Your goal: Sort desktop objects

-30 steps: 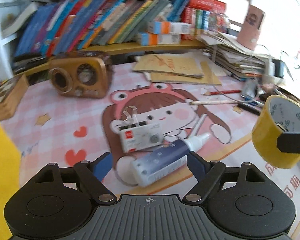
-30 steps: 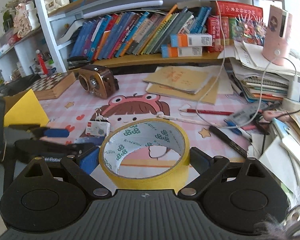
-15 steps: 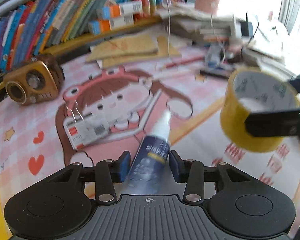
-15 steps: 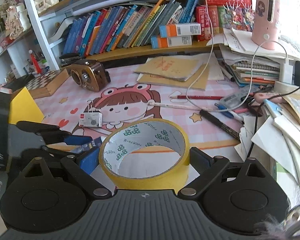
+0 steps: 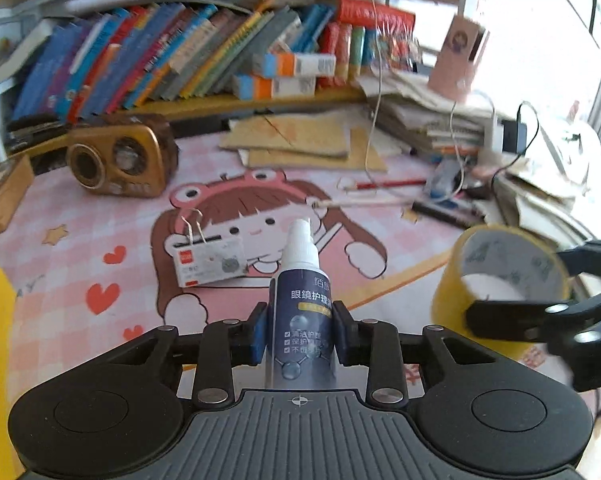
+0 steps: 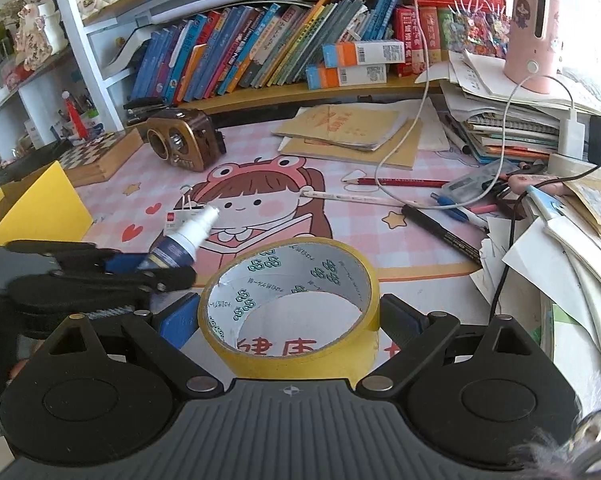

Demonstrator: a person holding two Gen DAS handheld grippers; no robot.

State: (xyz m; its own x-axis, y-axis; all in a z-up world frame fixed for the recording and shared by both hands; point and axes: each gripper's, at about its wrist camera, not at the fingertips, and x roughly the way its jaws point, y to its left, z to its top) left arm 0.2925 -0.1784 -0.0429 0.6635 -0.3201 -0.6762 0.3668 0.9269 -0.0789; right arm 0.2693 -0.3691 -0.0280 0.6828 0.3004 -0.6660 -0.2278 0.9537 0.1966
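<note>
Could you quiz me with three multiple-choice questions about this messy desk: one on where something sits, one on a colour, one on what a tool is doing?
1. Where does the brown radio stand?
A. On the pink mat, in front of the bookshelf
B. On top of the paper pile
C. Inside the yellow box

2. What colour is the tape roll in the right tool?
A. Red
B. Yellow
C. Green

3. What is the left tool doing?
A. Standing open and empty
B. Gripping a pencil
C. Clamped on the spray bottle

Answers: 1 A, it sits on the mat below the row of books. 2 B, the outer band is plainly yellow. 3 C, both blue pads press the bottle's dark sides.
</note>
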